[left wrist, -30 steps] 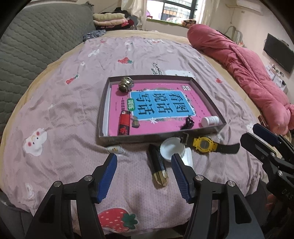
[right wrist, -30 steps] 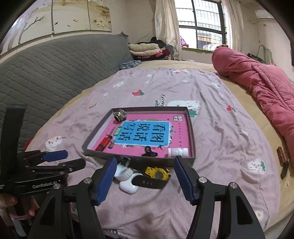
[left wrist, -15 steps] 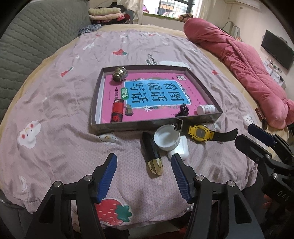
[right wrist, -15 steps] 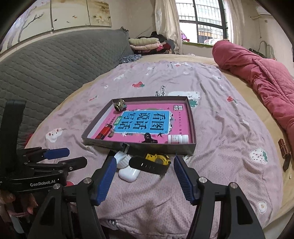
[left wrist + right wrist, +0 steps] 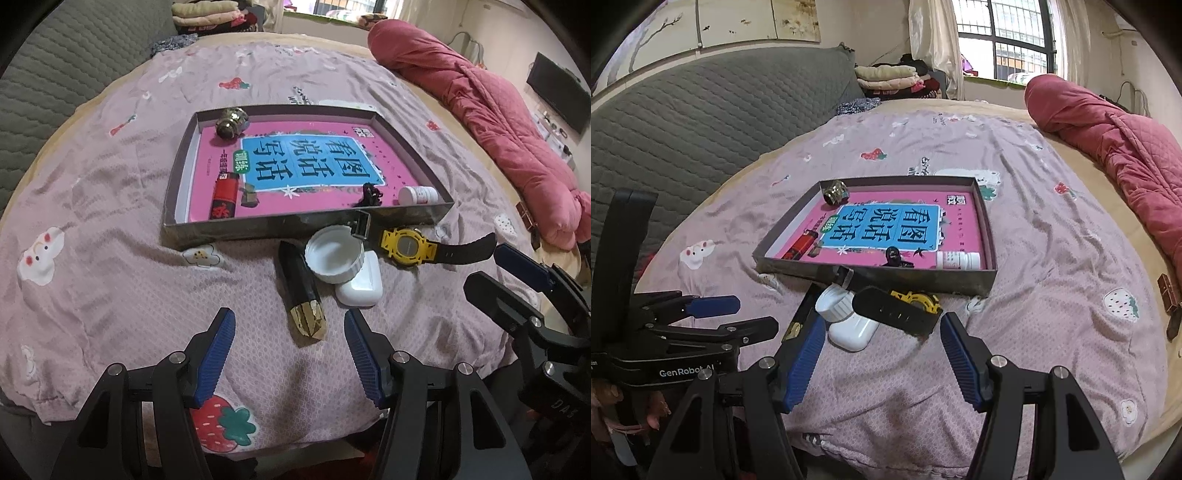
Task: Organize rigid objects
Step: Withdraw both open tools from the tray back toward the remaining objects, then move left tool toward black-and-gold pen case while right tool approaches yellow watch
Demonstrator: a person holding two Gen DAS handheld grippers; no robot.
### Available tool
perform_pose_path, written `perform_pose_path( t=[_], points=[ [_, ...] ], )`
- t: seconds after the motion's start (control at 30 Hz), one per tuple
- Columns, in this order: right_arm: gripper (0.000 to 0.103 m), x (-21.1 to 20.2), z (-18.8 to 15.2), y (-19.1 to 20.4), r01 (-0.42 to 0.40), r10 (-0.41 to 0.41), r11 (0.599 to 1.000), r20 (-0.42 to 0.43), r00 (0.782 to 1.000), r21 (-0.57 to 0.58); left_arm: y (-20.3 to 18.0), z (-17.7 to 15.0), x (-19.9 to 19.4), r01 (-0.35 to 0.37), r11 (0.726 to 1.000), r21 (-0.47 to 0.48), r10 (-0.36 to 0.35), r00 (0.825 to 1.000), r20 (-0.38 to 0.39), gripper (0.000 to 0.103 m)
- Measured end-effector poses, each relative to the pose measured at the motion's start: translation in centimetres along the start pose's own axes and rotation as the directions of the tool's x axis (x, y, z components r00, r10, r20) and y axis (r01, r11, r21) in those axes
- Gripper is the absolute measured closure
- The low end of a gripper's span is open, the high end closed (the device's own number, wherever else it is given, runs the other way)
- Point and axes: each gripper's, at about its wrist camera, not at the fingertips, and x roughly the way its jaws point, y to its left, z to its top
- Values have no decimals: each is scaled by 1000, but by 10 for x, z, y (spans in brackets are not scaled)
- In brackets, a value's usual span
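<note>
Fingers of the left gripper point(image 5: 290, 354) are spread and hold nothing, above the bed point(image 5: 110, 258), just before the black-gold tube point(image 5: 301, 291). The right gripper point(image 5: 881, 354) is also spread, empty, near the watch point(image 5: 905, 308). Cap point(image 5: 334, 254) lies on the white case point(image 5: 360, 284), touching the tube. All four lie in front of the tray point(image 5: 295, 221), which holds a lighter point(image 5: 225, 195) and bottle point(image 5: 417, 194).
</note>
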Motion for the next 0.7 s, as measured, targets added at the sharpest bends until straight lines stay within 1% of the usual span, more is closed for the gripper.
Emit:
perform_pose_path(
  t=[0.3,0.6,0.7],
  points=[
    [39,17,-6,-10,12,-11,1000,-36,999,21,-2,0,13,23,1000,-6,-23,999,-30,40],
    [39,26,-8,-19,22,-20,999,-53,998,36,-5,-2,28,28,1000,-12,-29,998,-62,40],
    [39,27,-8,-22,19,-17,999,-47,999,43,-6,-1,29,27,999,-16,-28,998,-61,40]
  ],
)
